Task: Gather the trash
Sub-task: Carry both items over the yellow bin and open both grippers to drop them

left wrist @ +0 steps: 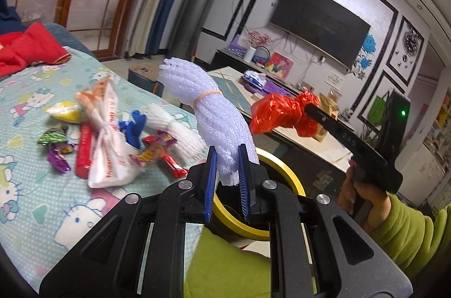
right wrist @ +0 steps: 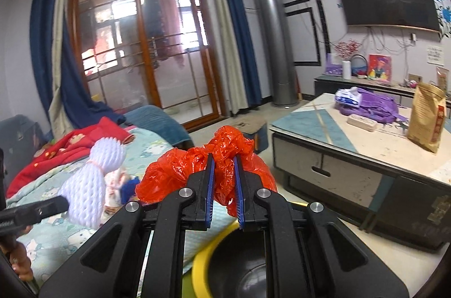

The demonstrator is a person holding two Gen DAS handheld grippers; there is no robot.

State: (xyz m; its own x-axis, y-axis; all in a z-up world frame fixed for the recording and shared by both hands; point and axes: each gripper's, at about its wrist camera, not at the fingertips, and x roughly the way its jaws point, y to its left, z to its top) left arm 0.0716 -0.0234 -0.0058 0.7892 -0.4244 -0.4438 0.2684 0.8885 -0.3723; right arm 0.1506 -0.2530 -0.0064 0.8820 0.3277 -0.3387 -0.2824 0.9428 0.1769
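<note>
My left gripper (left wrist: 227,154) is shut on a white foam fruit net (left wrist: 208,112) tied with a rubber band, held up above the bed's edge. My right gripper (right wrist: 223,160) is shut on a crumpled red plastic bag (right wrist: 194,171). That red plastic bag (left wrist: 282,112) also shows in the left wrist view, to the right of the foam net. The foam fruit net (right wrist: 90,185) appears at the left of the right wrist view. A yellow-rimmed bin (right wrist: 205,261) with a dark inside sits just below both grippers. More trash lies on the bed: a white plastic bag (left wrist: 108,148), wrappers (left wrist: 152,151), another foam net (left wrist: 174,128).
The bed has a cartoon-cat sheet (left wrist: 36,202) with a red blanket (left wrist: 28,47) at its far end. A coffee table (right wrist: 366,145) stands to the right with a brown paper bag (right wrist: 427,117) and purple cloth (right wrist: 372,103). A hand in a green sleeve (left wrist: 406,227) holds the right gripper.
</note>
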